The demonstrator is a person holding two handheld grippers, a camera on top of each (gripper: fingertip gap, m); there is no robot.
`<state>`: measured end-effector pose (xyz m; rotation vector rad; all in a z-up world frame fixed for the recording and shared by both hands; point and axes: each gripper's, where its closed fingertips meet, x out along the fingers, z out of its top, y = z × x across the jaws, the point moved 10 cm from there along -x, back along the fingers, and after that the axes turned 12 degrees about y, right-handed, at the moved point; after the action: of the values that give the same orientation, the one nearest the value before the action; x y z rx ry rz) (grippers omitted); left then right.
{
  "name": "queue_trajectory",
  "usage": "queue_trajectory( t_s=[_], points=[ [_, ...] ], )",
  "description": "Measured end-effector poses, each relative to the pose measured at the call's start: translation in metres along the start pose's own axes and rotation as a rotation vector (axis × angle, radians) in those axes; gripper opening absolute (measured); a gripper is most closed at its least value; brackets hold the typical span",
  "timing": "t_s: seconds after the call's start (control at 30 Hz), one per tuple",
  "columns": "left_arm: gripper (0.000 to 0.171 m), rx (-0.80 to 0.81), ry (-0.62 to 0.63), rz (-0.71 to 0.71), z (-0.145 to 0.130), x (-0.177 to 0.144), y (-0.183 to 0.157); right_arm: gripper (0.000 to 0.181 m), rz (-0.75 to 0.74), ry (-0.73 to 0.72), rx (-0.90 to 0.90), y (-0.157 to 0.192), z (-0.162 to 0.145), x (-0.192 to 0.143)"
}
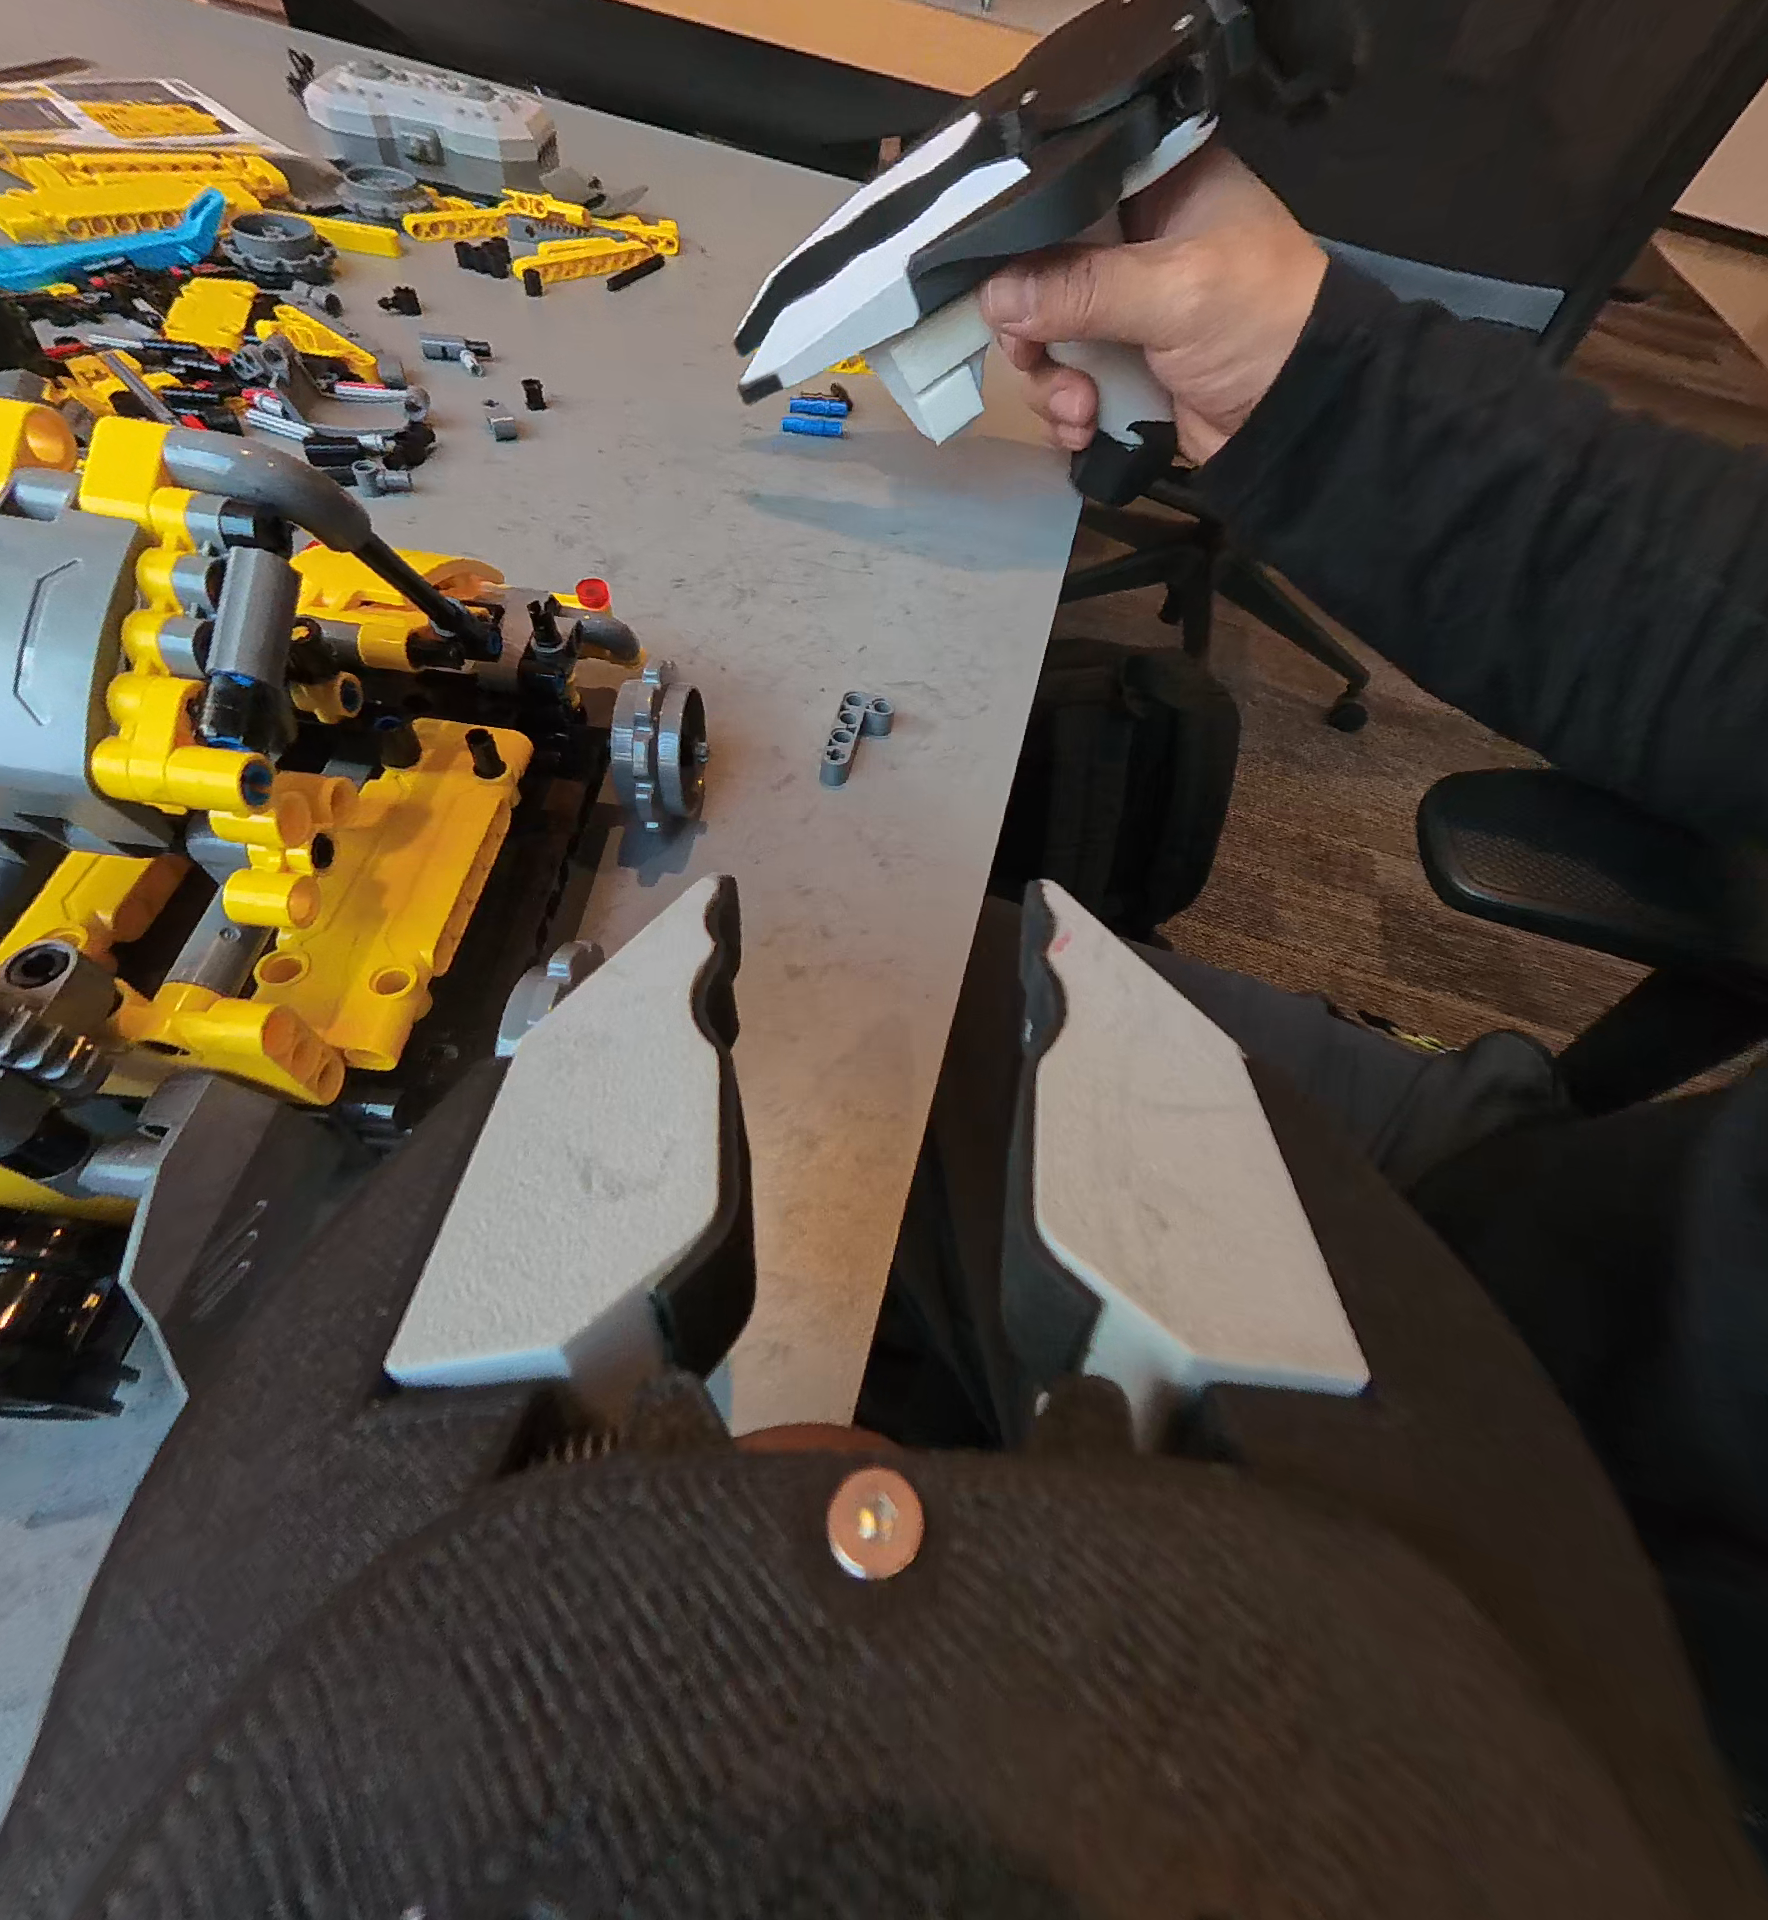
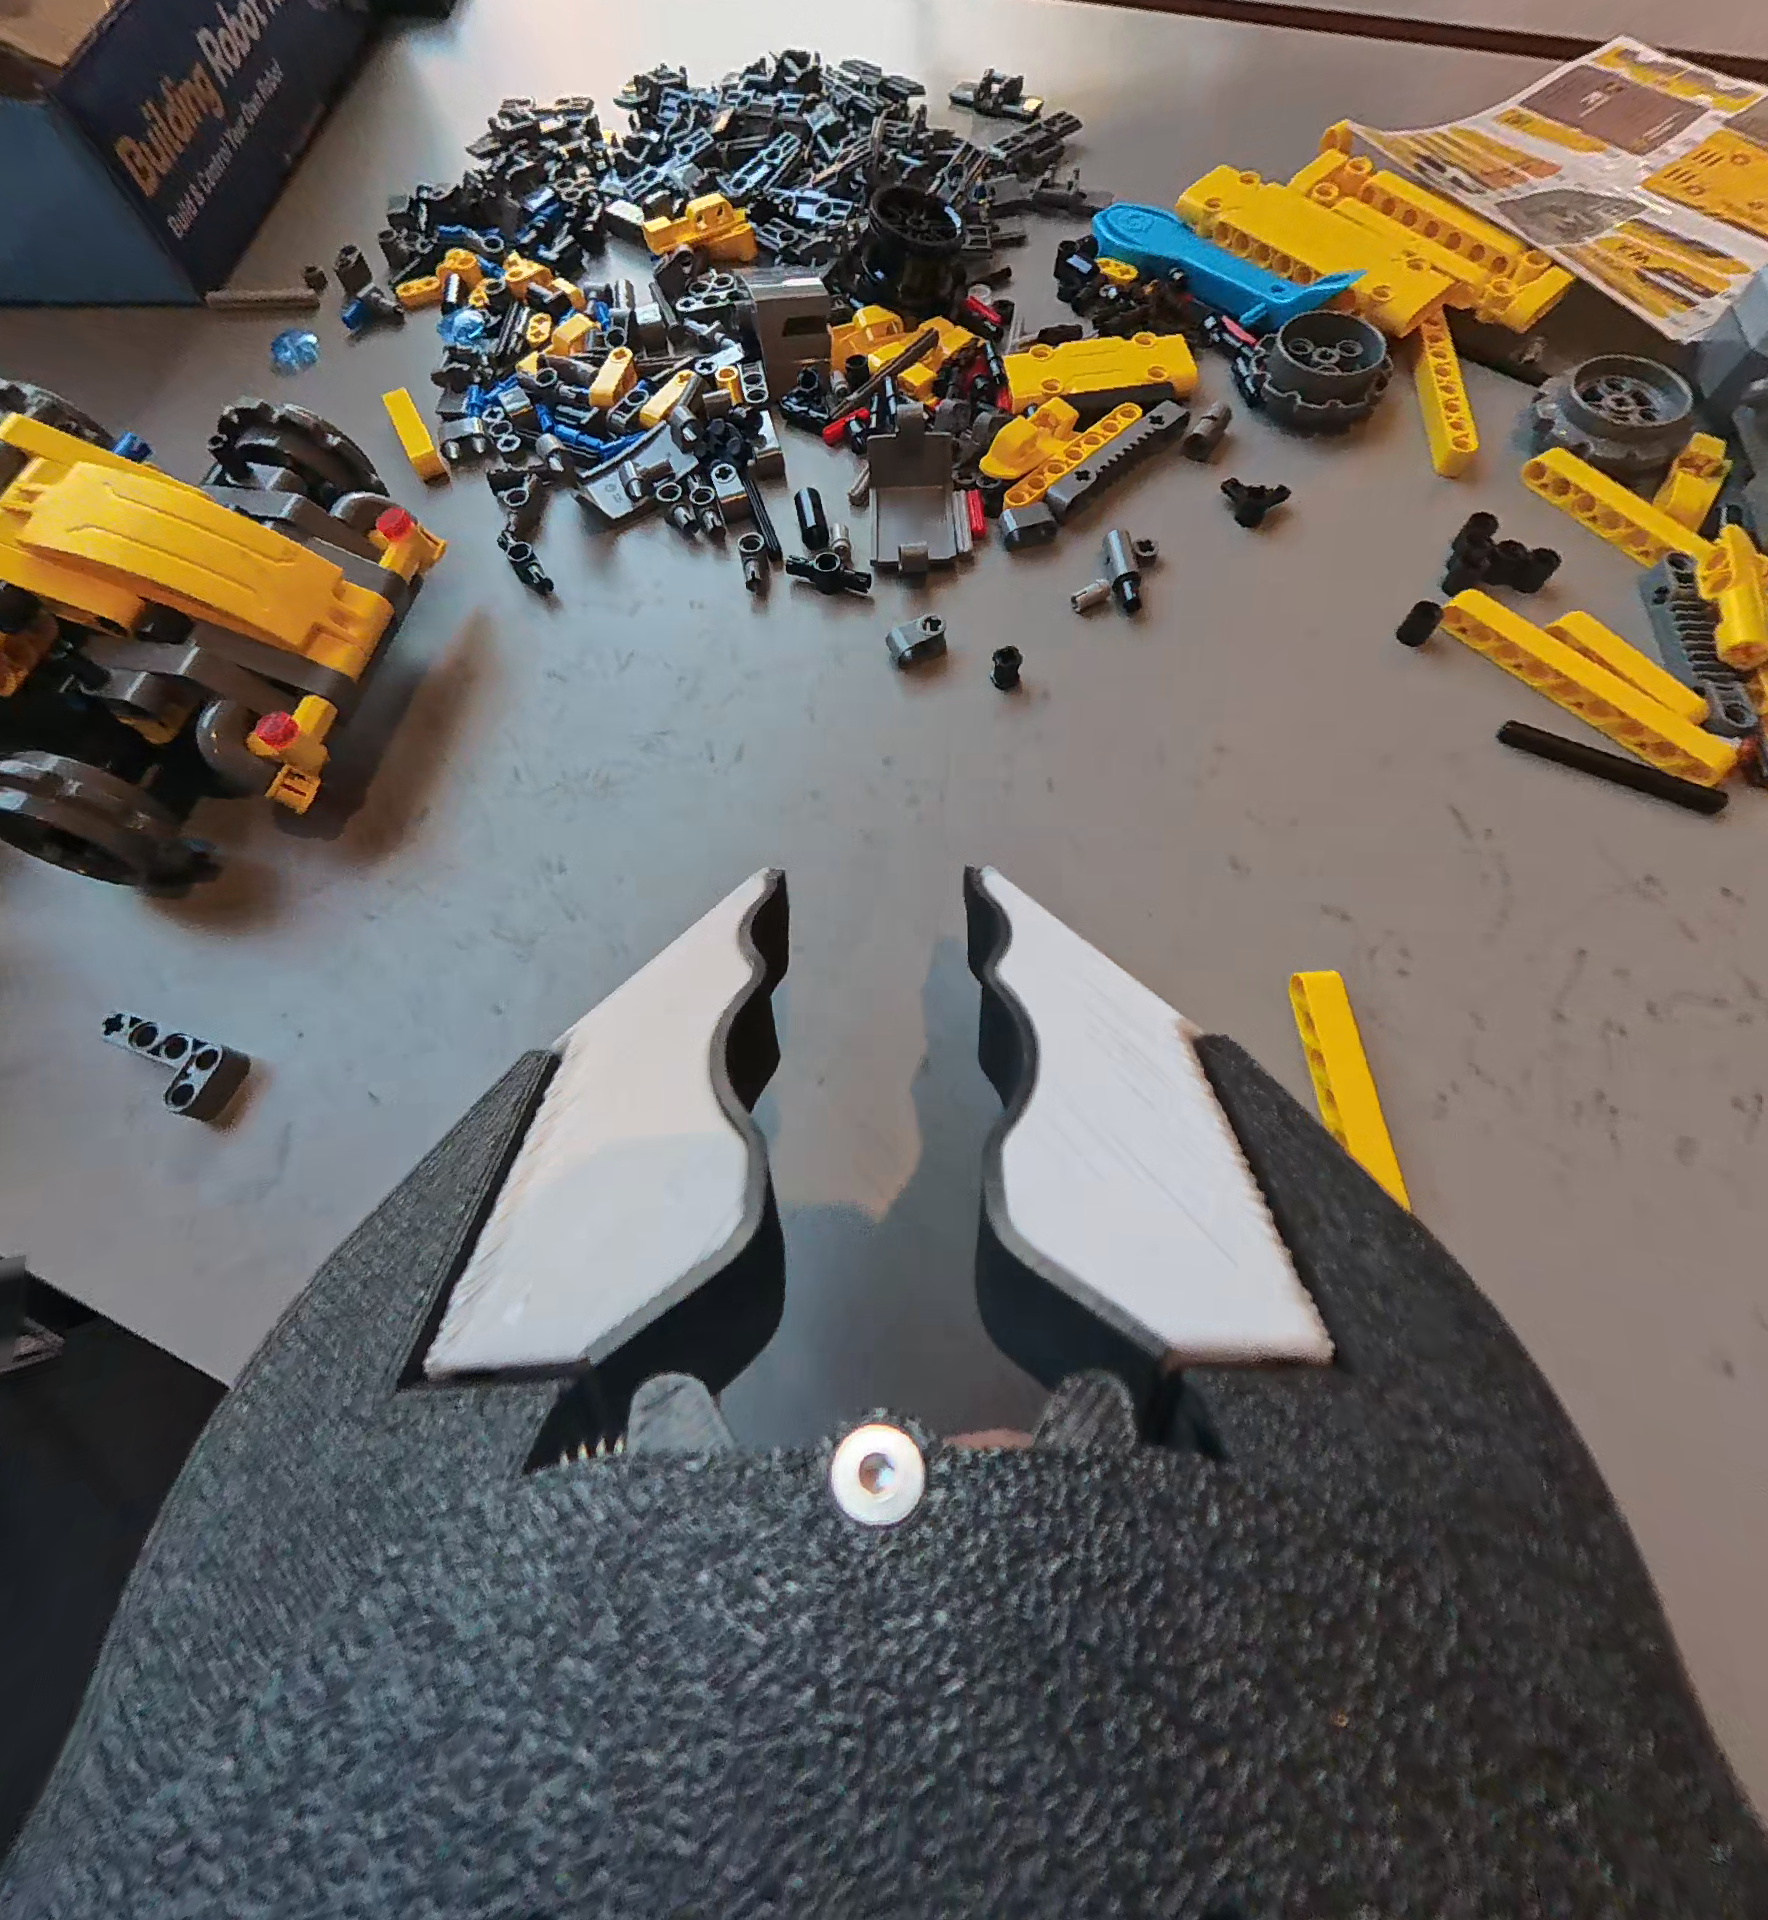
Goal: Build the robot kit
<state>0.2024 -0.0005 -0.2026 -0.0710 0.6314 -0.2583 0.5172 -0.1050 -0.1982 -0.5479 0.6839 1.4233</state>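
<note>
Now | left tool (image 1: 880, 914): jaws wide, empty, over the desk (image 1: 859, 582) edge beside the yellow model vehicle (image 1: 236, 790) | right tool (image 2: 875, 894): jaws apart, empty, above bare desk, loose parts pile (image 2: 755, 343) ahead, yellow beam (image 2: 1342, 1081) just right.

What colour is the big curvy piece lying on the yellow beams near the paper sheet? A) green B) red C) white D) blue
D: the big curved piece lying across the yellow beams, beside the printed sheet, is bright blue in the right wrist view.
</note>
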Motion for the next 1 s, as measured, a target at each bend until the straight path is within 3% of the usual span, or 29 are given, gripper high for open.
queue_trajectory(
  t_s=[0.57, 0.83, 1.0],
  points=[
    [0.051, 0.007, -0.019, -0.003, 0.000, -0.002, -0.001, 0.034, -0.030, 0.068, -0.096, 0.016, 0.011, 0.007],
    [0.051, 0.002, -0.020, -0.004, 0.000, -0.002, 0.000, 0.022, -0.165, 0.158, -0.046, -0.013, 0.000, -0.014],
    [0.051, 0.005, -0.013, 0.003, 0.000, -0.001, 0.000, 0.023, -0.122, 0.201, -0.004, -0.024, -0.012, -0.020]
  ],
)
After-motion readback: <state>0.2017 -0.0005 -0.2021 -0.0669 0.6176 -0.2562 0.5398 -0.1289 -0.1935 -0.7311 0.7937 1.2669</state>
